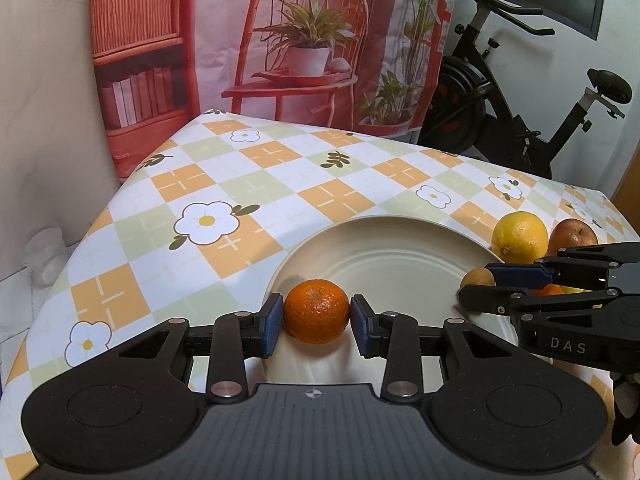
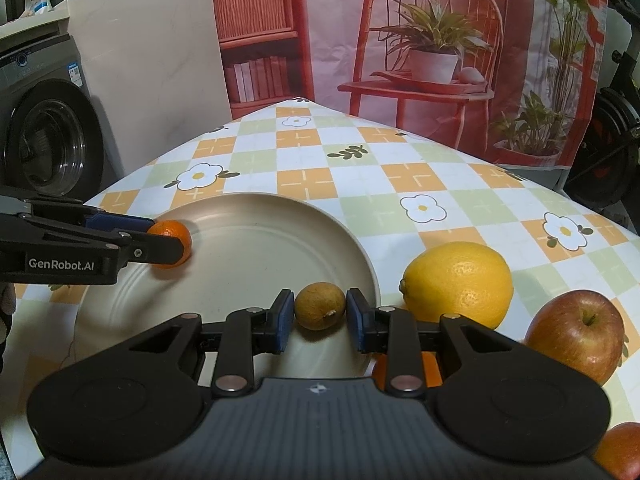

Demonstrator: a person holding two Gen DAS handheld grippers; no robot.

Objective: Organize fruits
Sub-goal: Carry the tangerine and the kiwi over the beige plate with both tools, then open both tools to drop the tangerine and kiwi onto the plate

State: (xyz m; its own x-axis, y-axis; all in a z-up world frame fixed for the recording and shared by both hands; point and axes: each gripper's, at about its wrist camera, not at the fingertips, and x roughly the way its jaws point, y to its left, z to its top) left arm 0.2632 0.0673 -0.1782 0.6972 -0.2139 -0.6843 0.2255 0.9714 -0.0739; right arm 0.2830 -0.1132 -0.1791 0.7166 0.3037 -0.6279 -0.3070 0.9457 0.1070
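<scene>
Your tabletop [image 1: 256, 184], under an orange, green and white checked cloth with daisies, carries a wide round cream plate [image 2: 240, 240]. Beside its rim sit a yellow lemon [image 2: 458, 282] and a red apple [image 2: 576, 330]. Your left gripper [image 1: 317, 312], marked "GenRobot.AI", is clamped on a small orange mandarin [image 1: 317, 311] resting on the plate. Your right gripper [image 2: 320, 307], marked "DAS", is closed on a small brown round fruit [image 2: 320, 306] over the plate.
</scene>
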